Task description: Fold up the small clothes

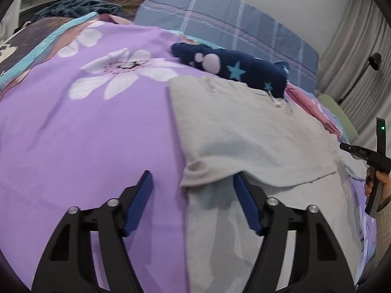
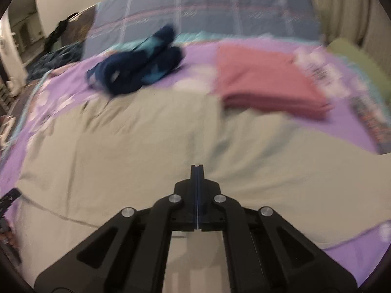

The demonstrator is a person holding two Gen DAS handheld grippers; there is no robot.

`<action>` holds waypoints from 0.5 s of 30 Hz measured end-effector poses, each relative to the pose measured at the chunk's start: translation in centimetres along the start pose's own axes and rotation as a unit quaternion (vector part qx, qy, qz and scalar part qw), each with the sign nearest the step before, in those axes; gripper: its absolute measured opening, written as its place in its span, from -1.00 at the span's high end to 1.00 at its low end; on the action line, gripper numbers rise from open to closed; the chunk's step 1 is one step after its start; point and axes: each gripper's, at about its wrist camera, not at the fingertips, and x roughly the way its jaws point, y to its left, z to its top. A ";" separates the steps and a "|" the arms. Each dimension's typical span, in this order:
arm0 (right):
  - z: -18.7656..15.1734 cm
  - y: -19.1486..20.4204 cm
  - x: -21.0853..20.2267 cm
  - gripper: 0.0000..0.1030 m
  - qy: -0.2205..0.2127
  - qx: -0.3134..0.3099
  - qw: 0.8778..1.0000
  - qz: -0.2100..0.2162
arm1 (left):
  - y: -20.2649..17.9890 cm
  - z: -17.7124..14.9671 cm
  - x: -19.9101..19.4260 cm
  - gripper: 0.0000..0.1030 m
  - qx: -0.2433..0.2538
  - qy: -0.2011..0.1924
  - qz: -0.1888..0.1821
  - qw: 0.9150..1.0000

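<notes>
A grey garment (image 1: 244, 134) lies spread on the purple flowered bedspread (image 1: 85, 134), one layer folded over. The left gripper (image 1: 193, 183) hangs above its folded edge, fingers wide apart, holding nothing. The right gripper (image 2: 197, 168) has its fingers pressed together, empty. A navy star-print garment (image 1: 234, 66) and folded pink clothes (image 2: 264, 80) lie beyond.

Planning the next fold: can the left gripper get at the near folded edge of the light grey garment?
Probably yes: the left gripper is open and straddles the folded corner of the light grey garment; nothing blocks it.
</notes>
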 end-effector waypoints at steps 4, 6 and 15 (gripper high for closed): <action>-0.1 -1.7 1.4 0.95 0.049 0.037 0.998 0.006 | 0.9 -0.2 0.2 -0.01 -0.018 -0.005 -0.038 0.999; 0.5 0.3 0.8 0.86 0.038 0.024 0.998 0.043 | 1.4 -0.2 0.1 0.12 -0.032 -0.007 -0.056 0.998; 5.7 26.0 -0.4 0.26 0.030 -0.210 0.963 0.167 | 1.1 -0.5 0.2 0.24 -0.030 -0.011 -0.043 0.999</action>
